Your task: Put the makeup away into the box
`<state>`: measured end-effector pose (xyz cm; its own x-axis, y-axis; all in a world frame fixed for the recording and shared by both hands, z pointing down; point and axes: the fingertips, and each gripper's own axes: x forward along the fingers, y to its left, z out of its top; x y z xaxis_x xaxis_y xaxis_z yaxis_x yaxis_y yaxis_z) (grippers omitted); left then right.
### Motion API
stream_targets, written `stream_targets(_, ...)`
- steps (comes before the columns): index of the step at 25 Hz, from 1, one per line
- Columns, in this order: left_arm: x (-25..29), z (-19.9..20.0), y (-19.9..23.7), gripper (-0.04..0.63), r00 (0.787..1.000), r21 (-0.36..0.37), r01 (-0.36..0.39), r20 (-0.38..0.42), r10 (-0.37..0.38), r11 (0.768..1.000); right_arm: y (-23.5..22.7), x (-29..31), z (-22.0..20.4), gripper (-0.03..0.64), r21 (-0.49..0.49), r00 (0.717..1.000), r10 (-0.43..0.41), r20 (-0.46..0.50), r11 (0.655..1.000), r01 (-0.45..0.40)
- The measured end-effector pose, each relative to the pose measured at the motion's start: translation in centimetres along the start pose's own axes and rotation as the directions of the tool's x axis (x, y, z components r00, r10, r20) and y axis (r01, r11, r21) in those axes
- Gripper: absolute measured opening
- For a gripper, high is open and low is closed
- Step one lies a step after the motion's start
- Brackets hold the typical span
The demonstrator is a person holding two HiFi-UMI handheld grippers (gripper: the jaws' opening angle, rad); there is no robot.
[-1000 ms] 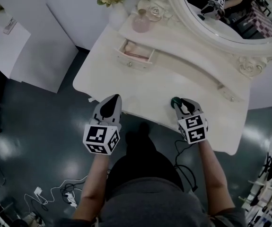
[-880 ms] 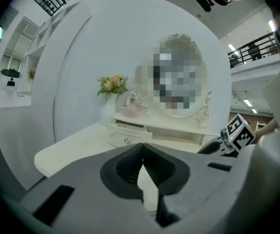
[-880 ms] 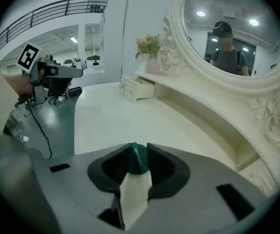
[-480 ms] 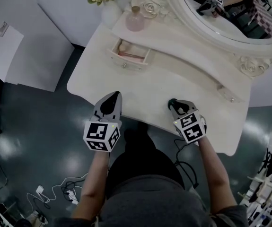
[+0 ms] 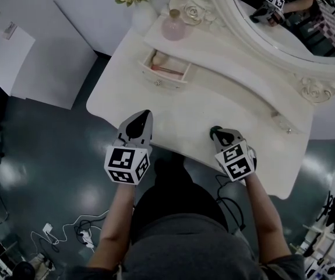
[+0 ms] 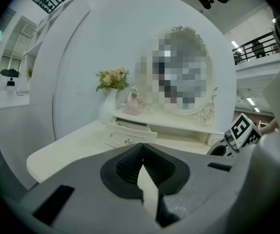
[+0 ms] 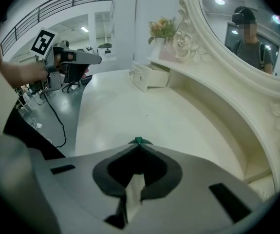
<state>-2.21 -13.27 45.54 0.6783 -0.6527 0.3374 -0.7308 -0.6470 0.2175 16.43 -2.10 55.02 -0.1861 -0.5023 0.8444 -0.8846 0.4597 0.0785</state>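
right gripper (image 5: 215,132) fingers are closing on the tiny green makeup piece (image 7: 139,141) at the desk's (image 5: 179,111) near edge; I'd check it's pinched square before lifting toward the open drawer (image 5: 162,74); left gripper (image 5: 144,116) fingers pressed together, empty

Small green makeup piece (image 7: 138,141) near right on the counter (image 5: 184,107); open drawer (image 5: 166,69) far left.
Dark green, only a small tip in sight, caught between the closing tongs of the right gripper (image 5: 216,134), close to the near edge of the counter. Cream drawer with a small round knob, pulled out from under the raised back shelf, something pale pink inside; well apart from the green piece.
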Motion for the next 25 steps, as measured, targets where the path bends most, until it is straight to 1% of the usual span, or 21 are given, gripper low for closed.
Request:
stream_targets(4,-0.1,0.3,0.1,0.005,1.000,0.006,-0.011,0.005,0.011,1.000,-0.3,-0.3,0.5,0.006,0.018,1.000,-0.011,0.024,1.000,0.010)
stream_targets(11,-0.7,0.7,0.3,0.005,0.999,0.012,-0.039,0.018,0.039,0.999,-0.8,-2.2,4.0,0.006,0.073,0.990,-0.010,0.144,0.997,0.000)
stream_targets(18,-1.5,1.5,0.6,0.005,0.996,0.020,-0.087,0.036,0.086,0.996,-1.5,-3.3,8.8,0.006,0.105,0.961,-0.005,0.275,0.994,-0.025)
stream_targets(25,-2.2,2.3,1.1,0.005,0.988,0.035,-0.149,0.053,0.147,0.988,-2.5,-3.2,13.5,0.006,0.086,0.925,0.009,0.379,0.995,-0.045)
